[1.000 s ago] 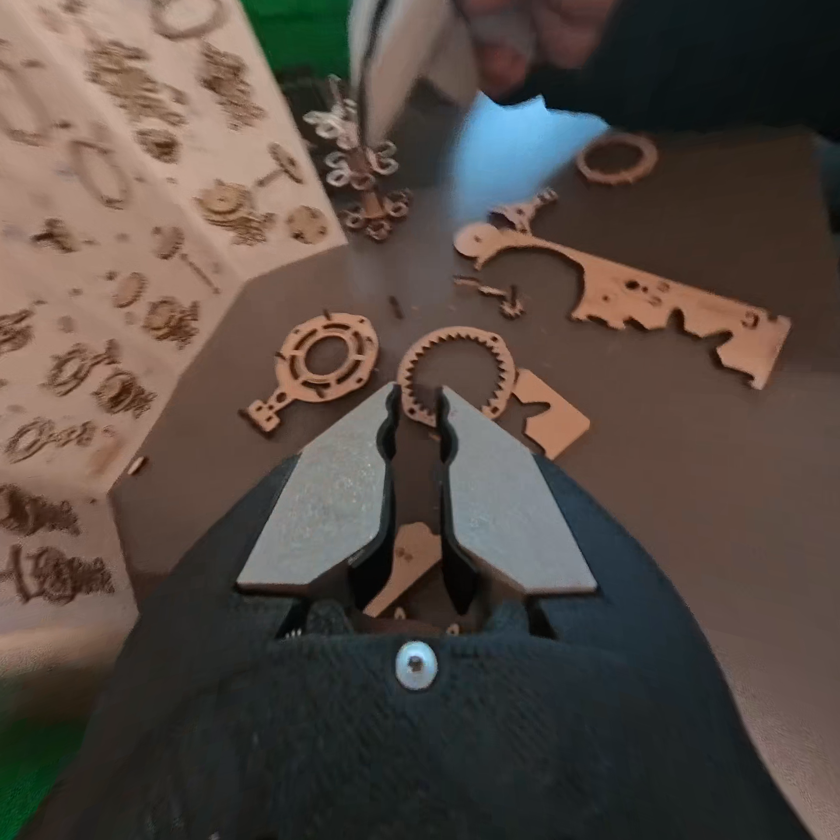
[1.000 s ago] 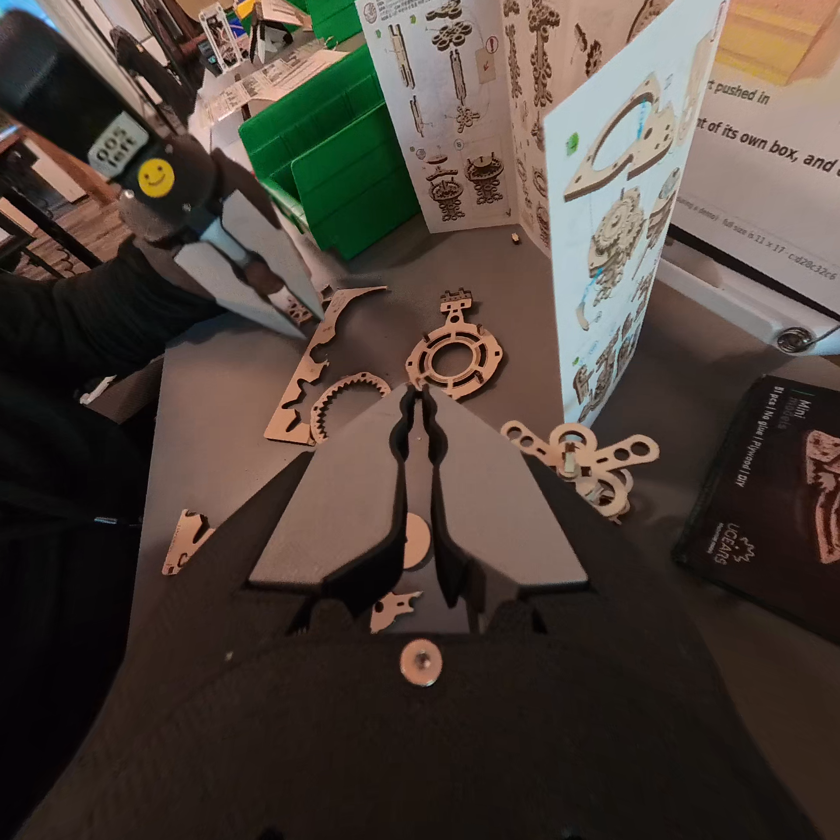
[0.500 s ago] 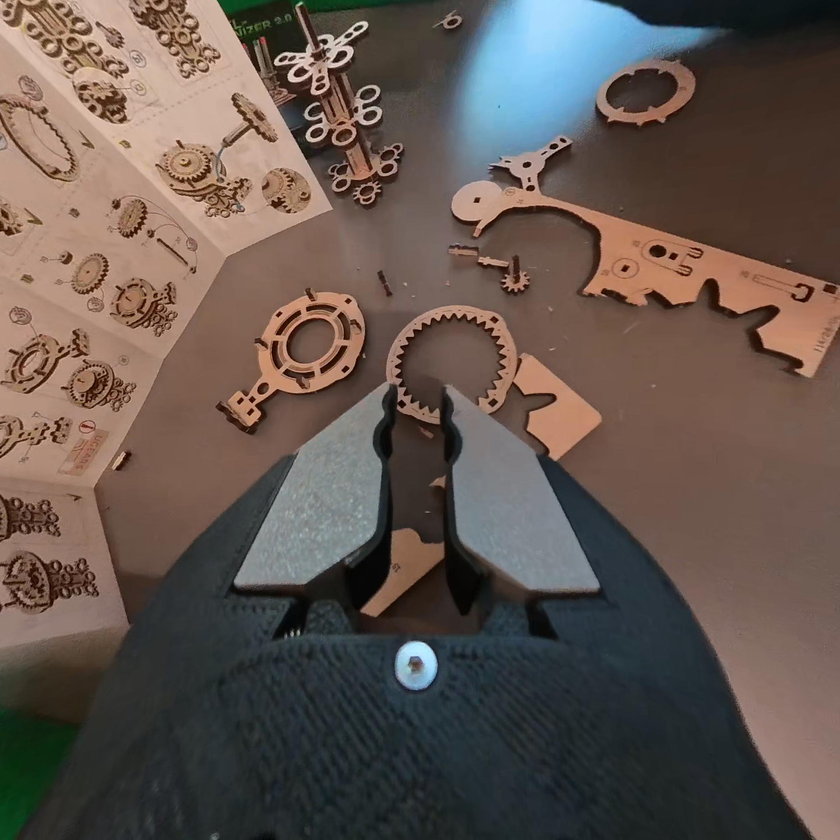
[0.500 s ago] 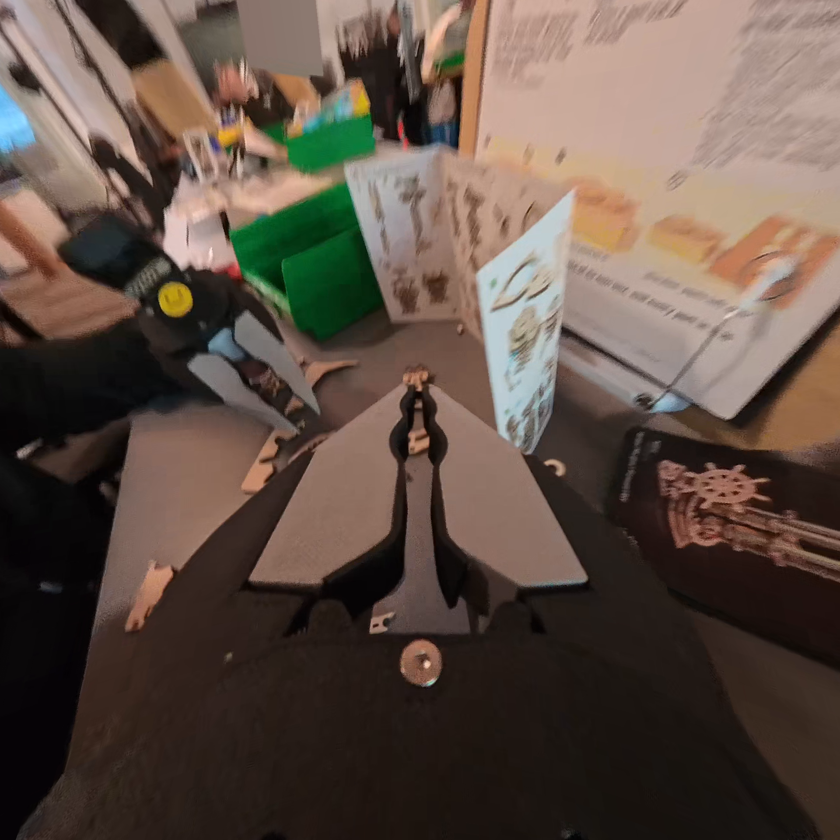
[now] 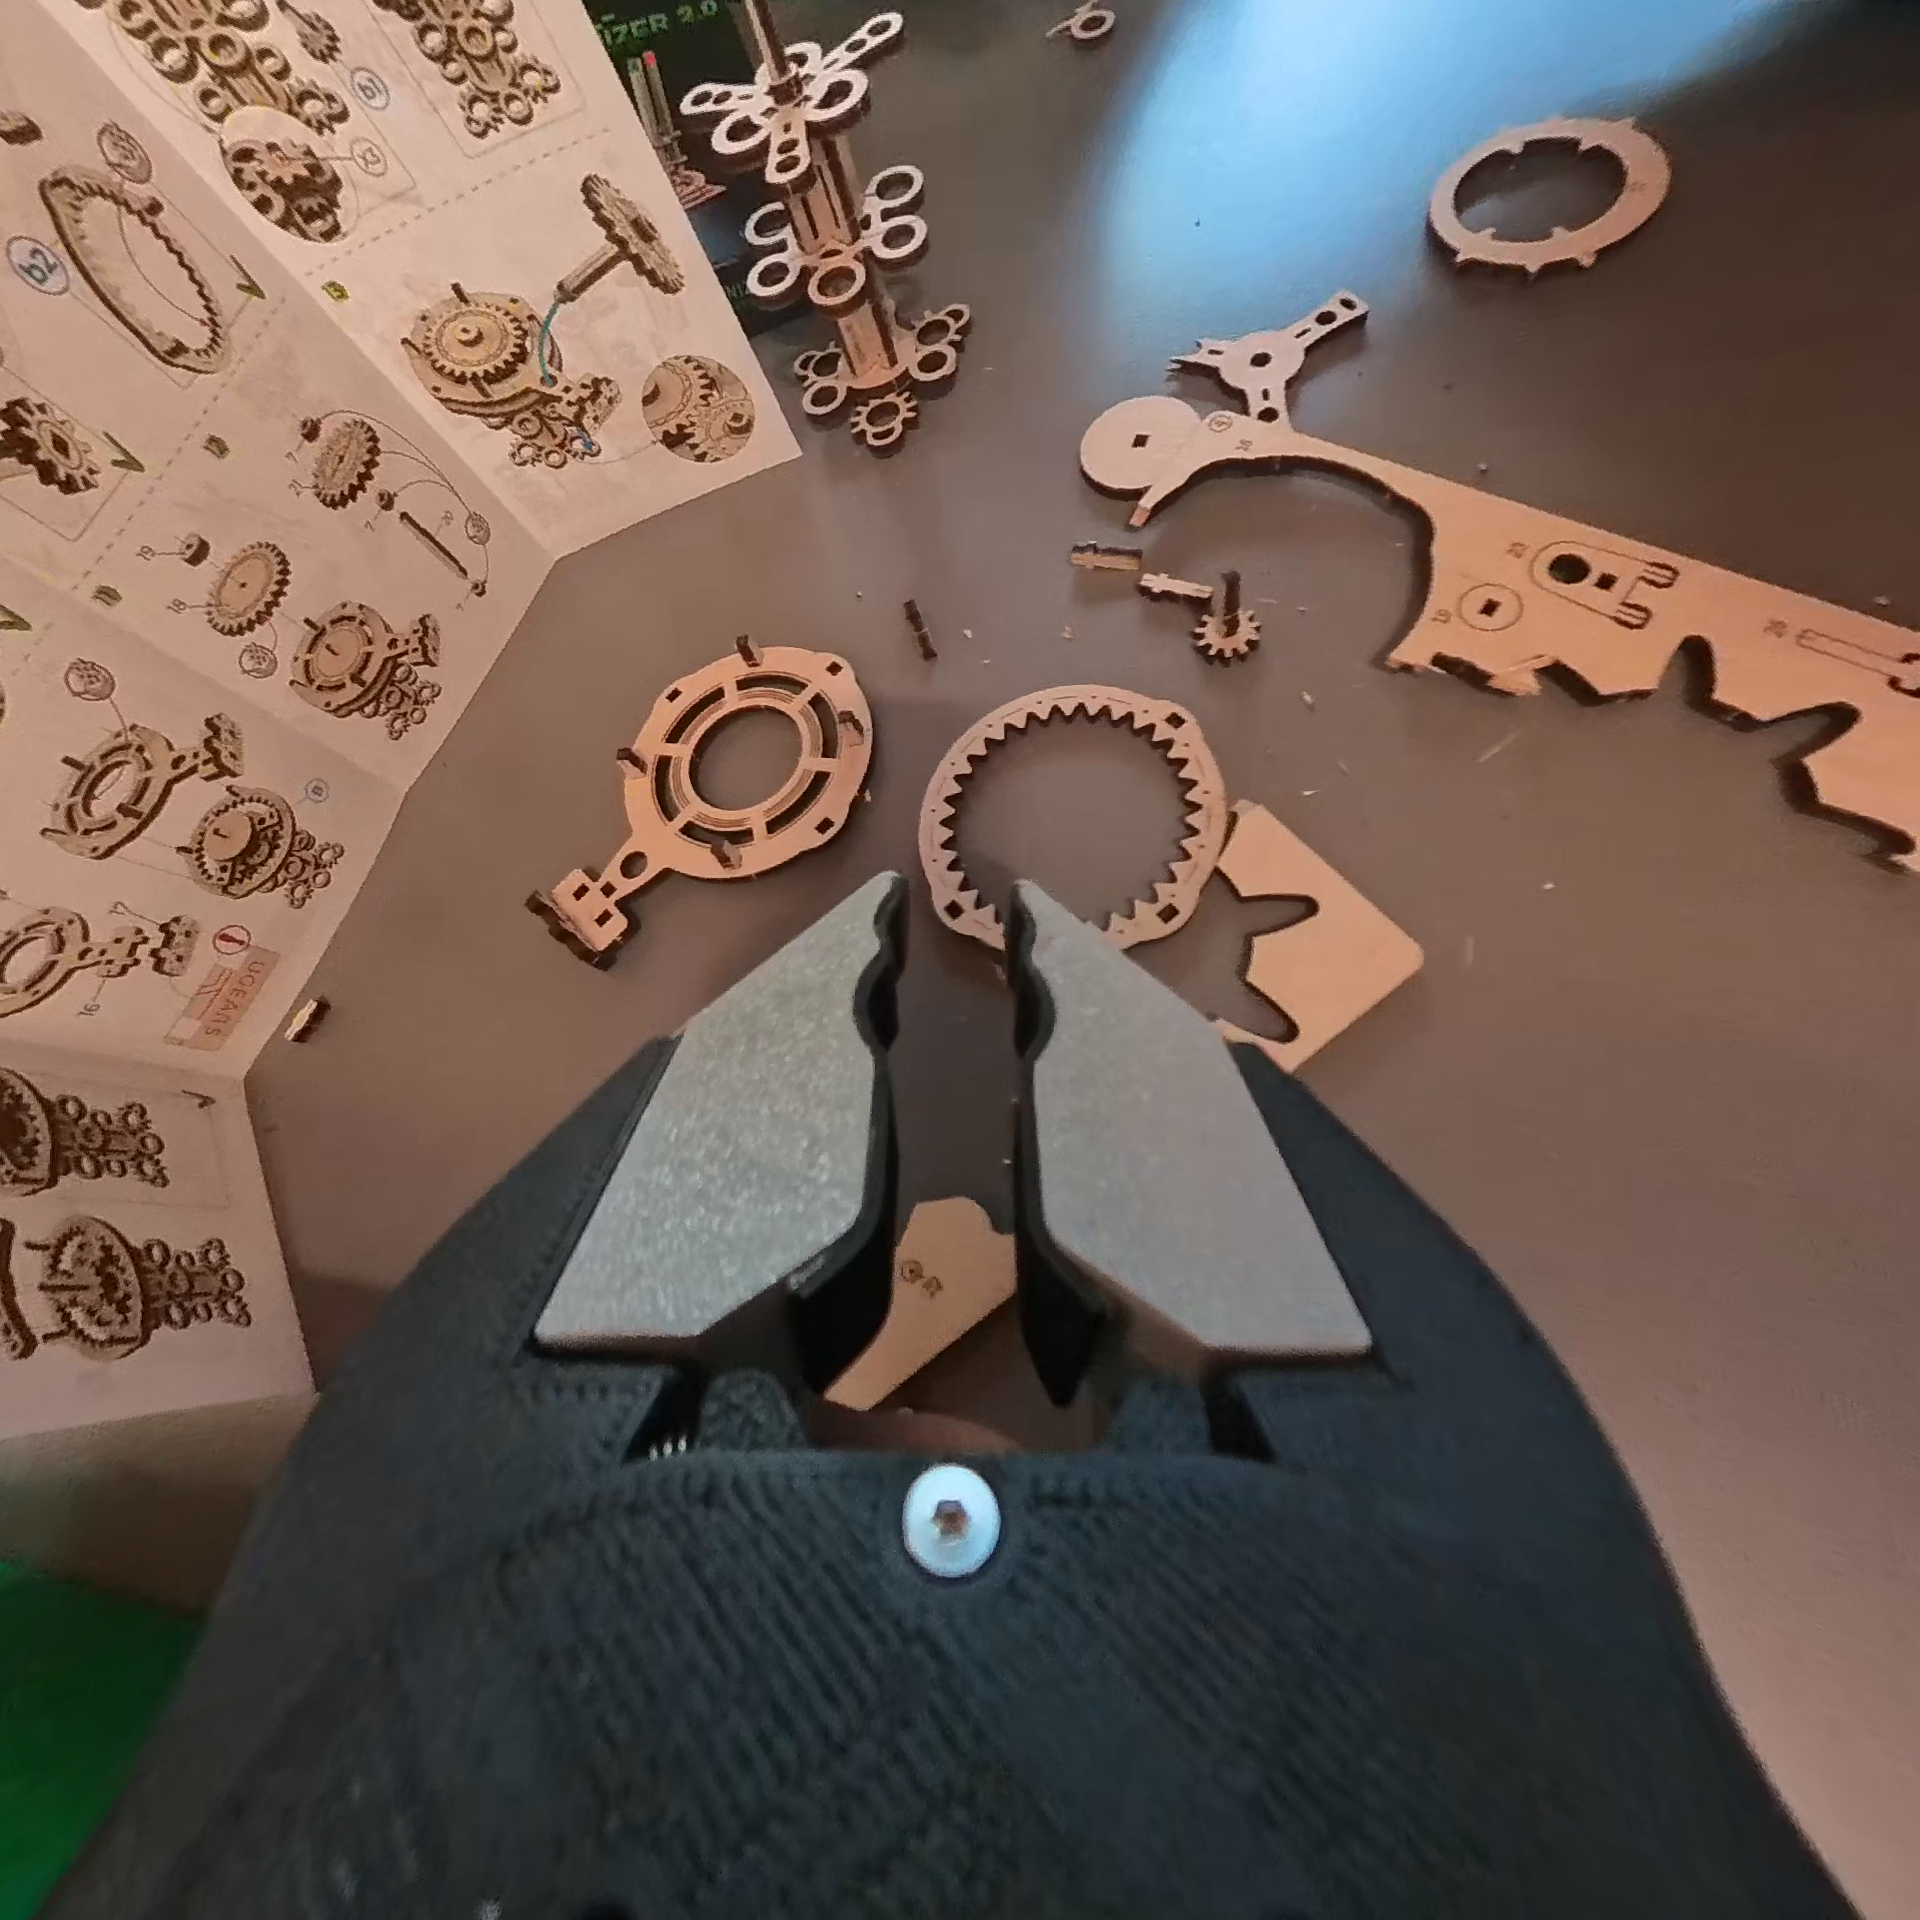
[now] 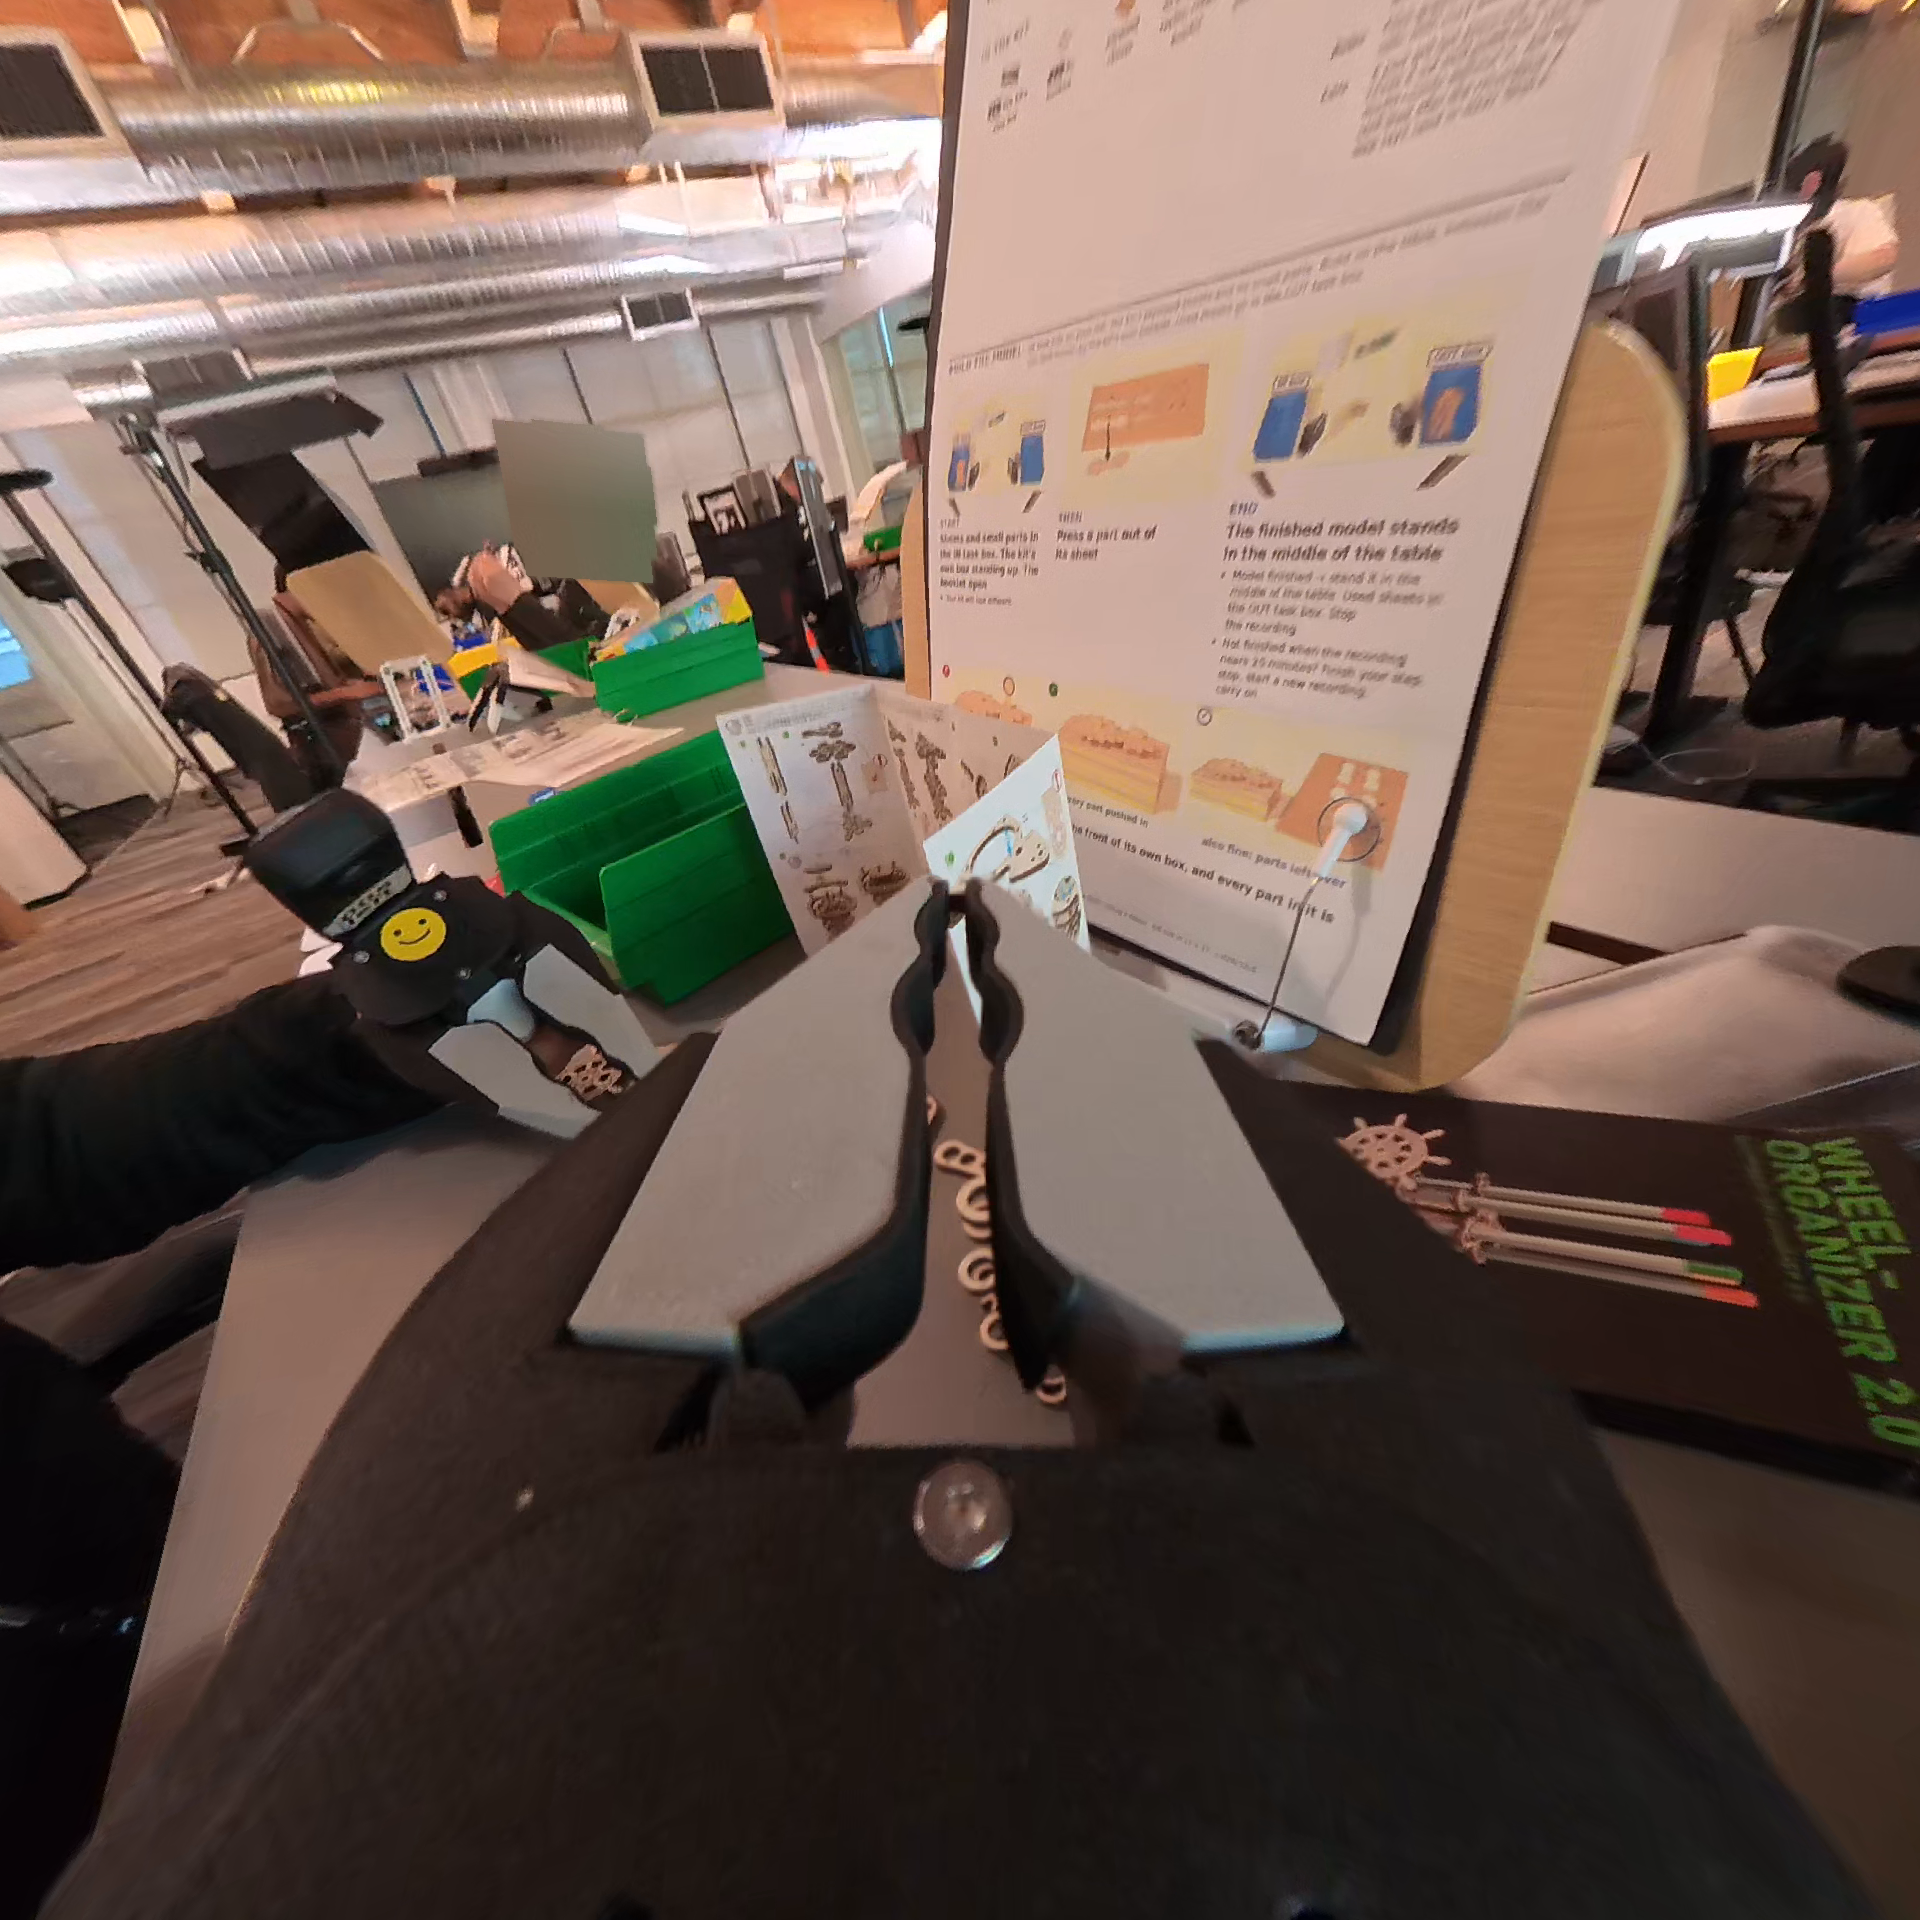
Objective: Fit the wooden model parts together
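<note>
- Left tool (image 5: 958, 906): grey, grainy fingers a narrow gap apart, holding nothing, poised over the smooth grey bench (image 5: 1558, 1195).
- Just ahead lies a flat plywood ring with inner teeth (image 5: 1070, 805), beside a slotted oval plate (image 5: 743, 769).
- Right tool (image 6: 958, 896): tips almost touching, empty, above a looped wooden stack (image 6: 961, 1236).

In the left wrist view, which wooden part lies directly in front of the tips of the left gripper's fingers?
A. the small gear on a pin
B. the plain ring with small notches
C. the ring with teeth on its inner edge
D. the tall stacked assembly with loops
C: the ring with inner teeth lies flat on the table just beyond the left gripper, whose fingers stand apart and hold nothing.
</note>
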Demonstrator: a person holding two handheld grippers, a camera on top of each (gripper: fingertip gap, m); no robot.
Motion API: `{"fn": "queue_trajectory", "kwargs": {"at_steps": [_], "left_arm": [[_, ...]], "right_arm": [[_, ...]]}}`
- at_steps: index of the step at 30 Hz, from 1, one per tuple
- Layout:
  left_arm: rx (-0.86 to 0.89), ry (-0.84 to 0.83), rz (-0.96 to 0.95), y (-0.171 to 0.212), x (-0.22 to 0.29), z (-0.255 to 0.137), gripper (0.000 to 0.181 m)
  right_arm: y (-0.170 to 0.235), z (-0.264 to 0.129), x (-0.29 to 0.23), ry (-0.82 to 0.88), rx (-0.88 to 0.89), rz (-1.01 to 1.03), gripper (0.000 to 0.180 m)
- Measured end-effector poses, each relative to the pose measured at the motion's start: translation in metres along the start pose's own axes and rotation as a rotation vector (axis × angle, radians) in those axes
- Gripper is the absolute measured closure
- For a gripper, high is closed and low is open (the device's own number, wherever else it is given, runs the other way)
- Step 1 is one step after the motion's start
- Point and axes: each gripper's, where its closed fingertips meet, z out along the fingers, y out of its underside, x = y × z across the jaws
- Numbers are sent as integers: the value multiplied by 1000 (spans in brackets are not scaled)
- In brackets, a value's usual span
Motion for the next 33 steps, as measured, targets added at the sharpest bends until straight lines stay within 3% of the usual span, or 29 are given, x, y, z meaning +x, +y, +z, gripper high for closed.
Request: {"fn": "queue_trajectory", "kwargs": {"at_steps": [7,20,33], "left_arm": [[13,-14,6,-3,-2,-2,167],[30,19,-16,-3,0,0,166],[5,34,4,2,6,6,166]], "right_arm": [[29,26,-14,-57,-110,-1,180],[97,67,-89,-301,-399,-130,180],[130,80,-109,-306,-487,-225,180]]}}
